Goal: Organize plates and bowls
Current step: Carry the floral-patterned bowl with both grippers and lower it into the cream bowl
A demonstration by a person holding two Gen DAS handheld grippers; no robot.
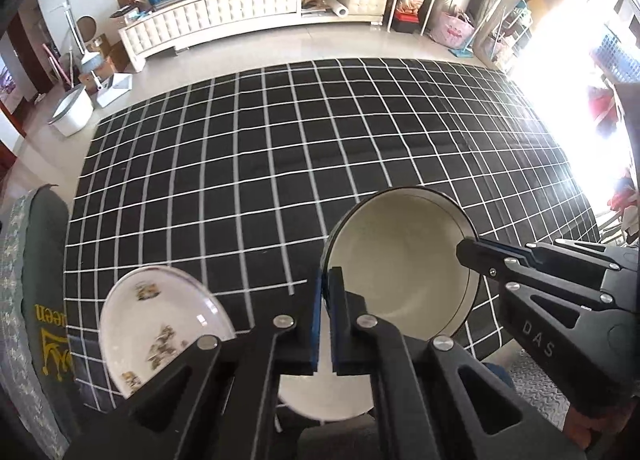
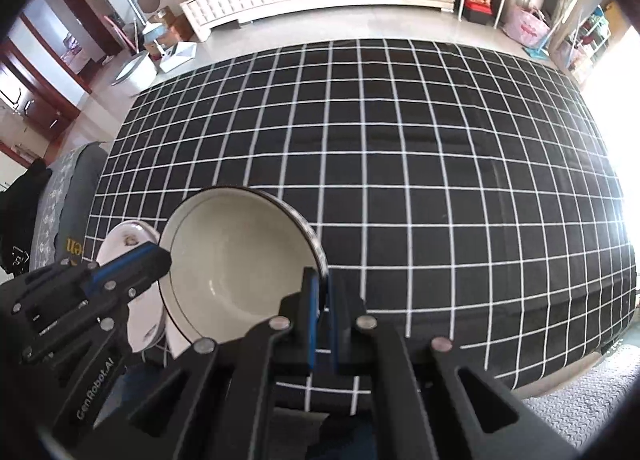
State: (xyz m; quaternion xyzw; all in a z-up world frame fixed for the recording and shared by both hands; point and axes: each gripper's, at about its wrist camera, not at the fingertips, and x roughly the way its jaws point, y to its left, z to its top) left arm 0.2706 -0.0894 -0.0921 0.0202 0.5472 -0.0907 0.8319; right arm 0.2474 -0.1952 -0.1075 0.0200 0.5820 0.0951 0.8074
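A cream bowl with a dark rim (image 1: pixel 404 264) is held up between both grippers over the near edge of a black checked tablecloth (image 1: pixel 280 163). My left gripper (image 1: pixel 326 280) is shut on its left rim. My right gripper (image 2: pixel 322 284) is shut on its right rim; it also shows in the left wrist view (image 1: pixel 470 256). The bowl tilts, its inside facing the cameras (image 2: pixel 240 264). A white plate with a floral print (image 1: pixel 156 324) lies at the near left edge, left of the bowl (image 2: pixel 128 238). Another white dish (image 1: pixel 324 400) shows below the left gripper.
The checked cloth (image 2: pixel 400 163) covers the table. A grey-green chair cushion (image 1: pixel 36 292) sits at the table's left. Beyond are a tiled floor, a white low cabinet (image 1: pixel 256 7), a white bin (image 1: pixel 74 111) and shelves at the right.
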